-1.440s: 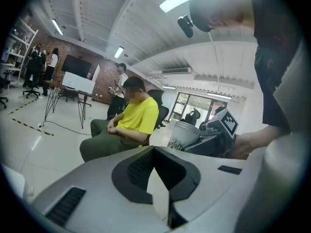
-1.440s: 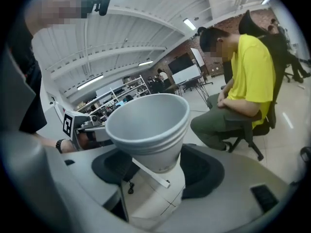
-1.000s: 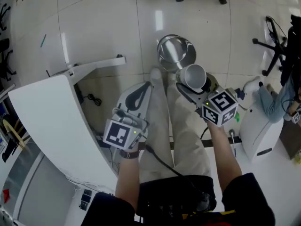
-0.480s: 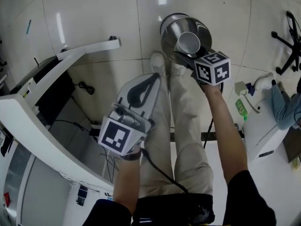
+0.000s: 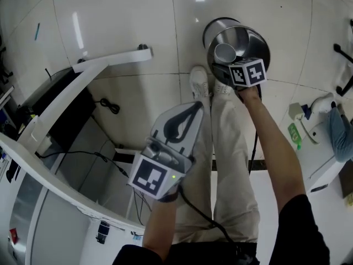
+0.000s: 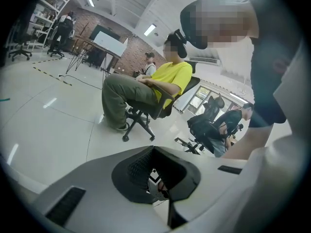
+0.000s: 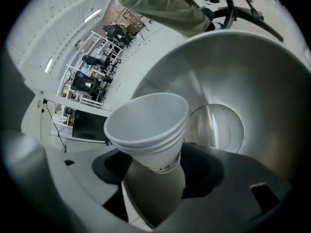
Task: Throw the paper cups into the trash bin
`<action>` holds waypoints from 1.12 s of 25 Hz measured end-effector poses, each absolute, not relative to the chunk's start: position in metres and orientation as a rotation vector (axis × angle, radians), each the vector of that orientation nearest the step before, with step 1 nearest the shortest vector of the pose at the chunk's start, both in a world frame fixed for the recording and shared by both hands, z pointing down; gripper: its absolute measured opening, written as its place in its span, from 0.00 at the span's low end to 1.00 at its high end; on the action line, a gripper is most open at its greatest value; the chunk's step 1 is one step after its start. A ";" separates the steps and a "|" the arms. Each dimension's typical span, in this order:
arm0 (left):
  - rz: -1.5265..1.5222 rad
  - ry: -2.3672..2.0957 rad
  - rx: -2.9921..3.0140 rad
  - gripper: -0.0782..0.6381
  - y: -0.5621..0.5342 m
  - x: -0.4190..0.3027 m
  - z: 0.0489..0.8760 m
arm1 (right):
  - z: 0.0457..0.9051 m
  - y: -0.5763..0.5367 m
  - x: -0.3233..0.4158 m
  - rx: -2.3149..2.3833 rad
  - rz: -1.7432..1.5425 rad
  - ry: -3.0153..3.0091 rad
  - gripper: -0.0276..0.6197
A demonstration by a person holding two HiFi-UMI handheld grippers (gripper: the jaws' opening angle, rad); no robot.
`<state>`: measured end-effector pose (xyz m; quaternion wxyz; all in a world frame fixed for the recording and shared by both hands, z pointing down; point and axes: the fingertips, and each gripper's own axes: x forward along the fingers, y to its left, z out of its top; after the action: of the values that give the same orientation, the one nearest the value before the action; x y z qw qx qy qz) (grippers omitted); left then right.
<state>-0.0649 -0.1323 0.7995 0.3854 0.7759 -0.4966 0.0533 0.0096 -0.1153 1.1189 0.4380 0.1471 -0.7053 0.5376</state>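
Our right gripper [image 7: 154, 174] clamps stacked paper cups [image 7: 146, 123] above the trash bin [image 7: 257, 76]. Our left gripper [image 6: 154, 154] is closed, empty.

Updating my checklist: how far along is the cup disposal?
Done: no cup shows inside the trash bin yet. In hand: the right hand-held gripper holds stacked paper cups over its mouth; the left hand-held gripper is empty. Left: release them.

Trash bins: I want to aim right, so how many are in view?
1: the round shiny steel trash bin stands on the floor by the person's shoes, below the white paper cup in the right claw.
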 end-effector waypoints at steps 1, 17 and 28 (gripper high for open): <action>0.132 -1.270 1.965 0.11 -0.131 -0.069 0.801 | 1.129 -0.115 0.008 0.361 1.339 -1.737 0.53; 0.191 -1.287 1.870 0.11 -0.105 -0.096 0.848 | 1.238 -0.112 0.007 0.401 1.280 -1.580 0.55; 0.179 -1.244 1.794 0.11 -0.102 -0.067 0.855 | 1.248 -0.119 0.017 0.440 1.198 -1.570 0.61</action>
<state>-0.0667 -0.1016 0.8548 0.4580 0.7280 -0.5050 0.0728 0.0169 -0.1193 1.2479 0.5304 0.1845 -0.6579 0.5018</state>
